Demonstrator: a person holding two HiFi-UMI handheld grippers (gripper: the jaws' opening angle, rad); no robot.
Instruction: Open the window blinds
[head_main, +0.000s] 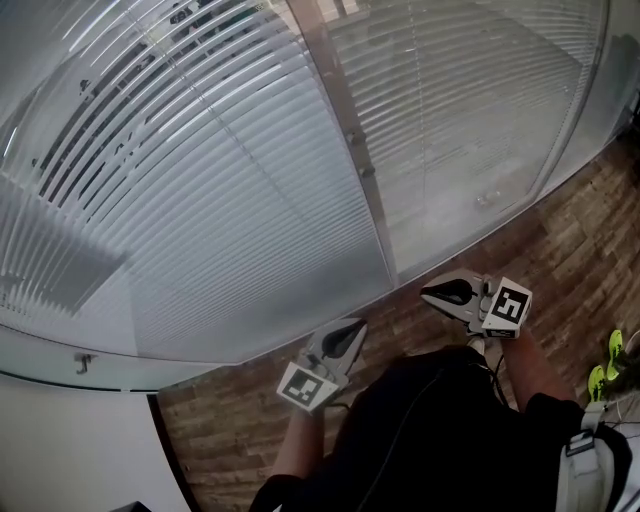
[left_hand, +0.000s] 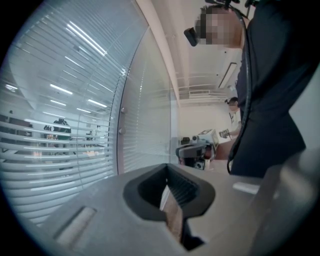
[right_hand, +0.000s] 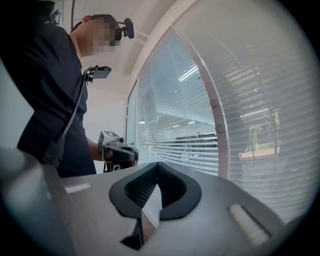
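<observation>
Blinds: the blinds (head_main: 230, 200) are thin horizontal slats. On the left pane they are tilted enough for you to see an office beyond. On the right pane they look nearly flat shut.
Where they are: straight ahead of you, covering two tall panes from near the floor upward, with a pale post (head_main: 350, 140) between the panes.
Handling: the slats look light, springy and easy to kink. Reflections suggest they sit behind glass, so you probably can't push them directly.
Where to take hold: two small knobs (head_main: 365, 172) sit on the post, and they are my best guess for the control. I can make out no cord or wand. If it is a knob, expect a small, smooth thing that wants a gentle pinch and a turn.
Left claw: your left claw (head_main: 350, 330) is clenched with nothing in it. It is held low, well short of the panes.
Right claw: your right claw (head_main: 432, 293) is also clenched and empty. It is nearer the post than the left one, but not touching it.
Floor: the floor (head_main: 560, 230) is dark wood planks running right up to the base of the panes.
Room: the corner on your left is a plain white wall (head_main: 60, 440). Ceiling lights show through the left pane.
</observation>
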